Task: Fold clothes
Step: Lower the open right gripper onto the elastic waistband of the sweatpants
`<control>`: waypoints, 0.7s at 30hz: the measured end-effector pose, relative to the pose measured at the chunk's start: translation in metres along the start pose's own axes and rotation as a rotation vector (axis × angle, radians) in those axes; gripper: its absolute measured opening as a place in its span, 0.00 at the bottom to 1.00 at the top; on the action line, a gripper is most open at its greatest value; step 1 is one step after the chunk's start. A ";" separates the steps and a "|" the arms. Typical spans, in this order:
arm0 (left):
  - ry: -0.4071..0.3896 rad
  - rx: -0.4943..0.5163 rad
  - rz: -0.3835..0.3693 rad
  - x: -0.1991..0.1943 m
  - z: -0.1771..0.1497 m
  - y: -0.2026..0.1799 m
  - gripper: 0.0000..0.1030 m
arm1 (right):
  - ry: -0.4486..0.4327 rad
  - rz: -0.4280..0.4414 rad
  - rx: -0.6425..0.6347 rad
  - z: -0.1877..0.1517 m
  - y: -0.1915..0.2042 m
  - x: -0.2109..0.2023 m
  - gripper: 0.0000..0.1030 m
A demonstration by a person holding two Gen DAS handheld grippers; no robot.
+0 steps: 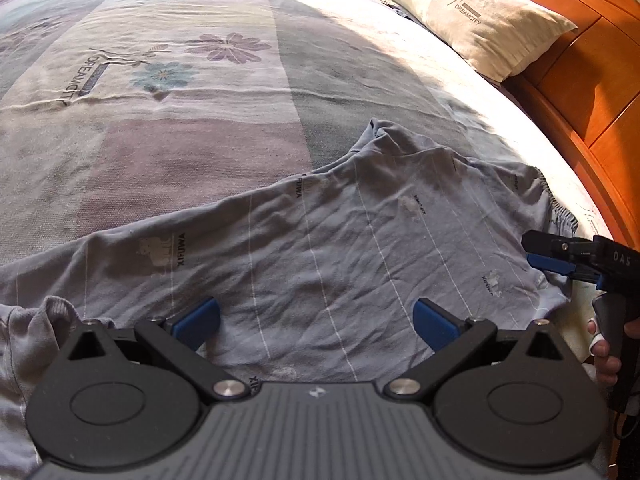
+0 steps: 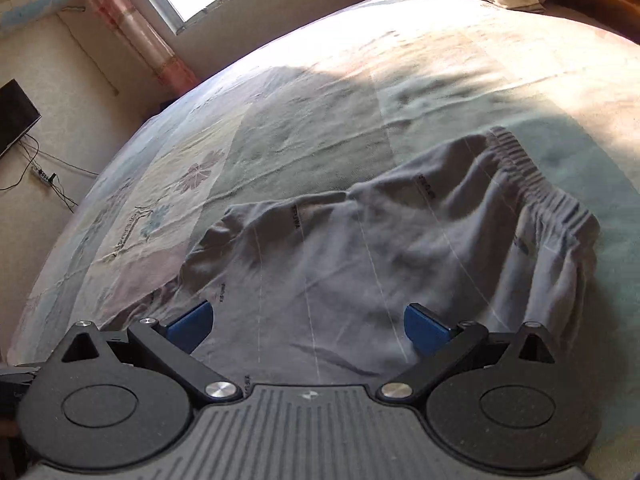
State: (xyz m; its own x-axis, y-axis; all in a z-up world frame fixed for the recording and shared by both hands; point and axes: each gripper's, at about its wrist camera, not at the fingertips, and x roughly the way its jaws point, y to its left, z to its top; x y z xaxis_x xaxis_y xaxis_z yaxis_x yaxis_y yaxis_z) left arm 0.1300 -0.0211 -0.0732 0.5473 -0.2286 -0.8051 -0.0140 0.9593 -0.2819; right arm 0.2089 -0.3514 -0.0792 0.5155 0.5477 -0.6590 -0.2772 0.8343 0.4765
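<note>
We hold the left gripper point(image 1: 316, 318) and right gripper point(image 2: 309, 324) wide over the grey trousers point(image 1: 320, 240); a pillow point(image 1: 476, 12) lies far ahead of them on the bedsheet point(image 1: 160, 120); nothing blocks either.

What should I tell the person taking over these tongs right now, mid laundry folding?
Left tongs: open, holding nothing, over the near edge of the grey-blue pants.
Right tongs: open, holding nothing, over the pants near the waistband end.
The pants lie spread and wrinkled across the near part of the bed, elastic waistband toward the wooden headboard, legs running off to the left. A pillow sits at the head of the bed.
Done: pants laid out; no fold visible yet.
Left: grip the fabric, make the folds, smooth flat.
</note>
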 end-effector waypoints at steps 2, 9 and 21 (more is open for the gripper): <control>0.020 0.014 0.017 -0.001 0.003 -0.004 0.99 | -0.009 -0.021 0.027 -0.009 -0.005 -0.008 1.00; 0.038 0.162 0.029 -0.010 -0.007 -0.036 0.99 | 0.036 -0.016 -0.057 -0.032 0.018 -0.019 1.00; 0.079 0.176 0.045 0.002 -0.017 -0.039 0.99 | -0.100 0.024 0.061 -0.025 -0.022 -0.072 1.00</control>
State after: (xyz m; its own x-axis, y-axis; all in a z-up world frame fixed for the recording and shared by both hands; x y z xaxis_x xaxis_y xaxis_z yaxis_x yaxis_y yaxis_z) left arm 0.1169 -0.0616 -0.0727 0.4823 -0.1901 -0.8551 0.1134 0.9815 -0.1543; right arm 0.1575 -0.4077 -0.0573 0.5882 0.5556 -0.5876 -0.2416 0.8142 0.5280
